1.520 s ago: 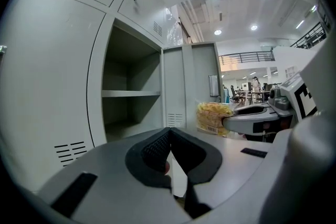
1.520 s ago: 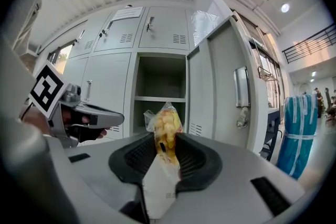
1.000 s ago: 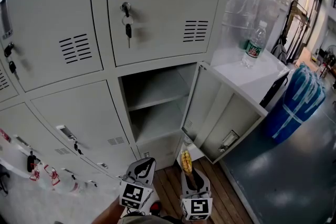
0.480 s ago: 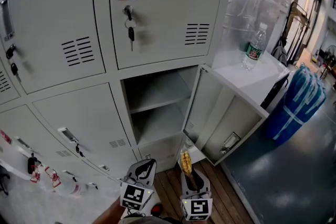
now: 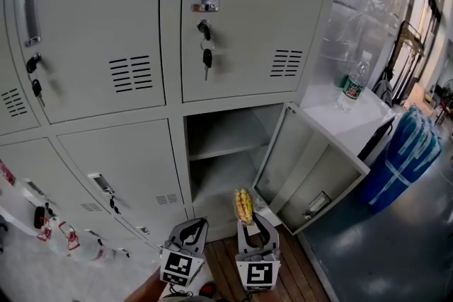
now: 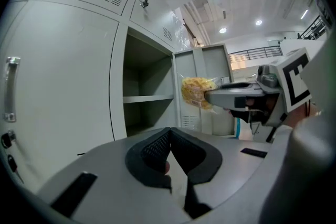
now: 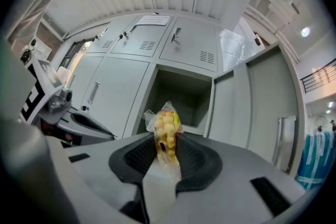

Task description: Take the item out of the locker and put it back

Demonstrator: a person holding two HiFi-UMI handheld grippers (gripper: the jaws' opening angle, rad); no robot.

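Observation:
A clear bag of yellow snacks (image 5: 243, 206) (image 7: 166, 134) (image 6: 197, 92) is pinched between the pads of my right gripper (image 5: 245, 217) (image 7: 166, 153), which is shut on it. The bag stands upright just in front of the open locker compartment (image 5: 224, 152) (image 7: 182, 96), level with its lower shelf. The locker door (image 5: 311, 166) (image 7: 262, 113) hangs open to the right. My left gripper (image 5: 191, 228) (image 6: 169, 150) is shut with nothing in it, low and left of the right one, in front of the closed doors.
Grey lockers fill the wall, with keys (image 5: 205, 53) hanging in several locks. A water bottle (image 5: 352, 87) stands on the white cabinet top (image 5: 368, 125) at the right. A blue wrapped bundle (image 5: 405, 159) leans further right. Wooden planks (image 5: 226, 272) lie below the grippers.
My right gripper has risen and moved toward the open compartment with the snack bag in it. The left gripper shifted slightly. The head view has tilted upward.

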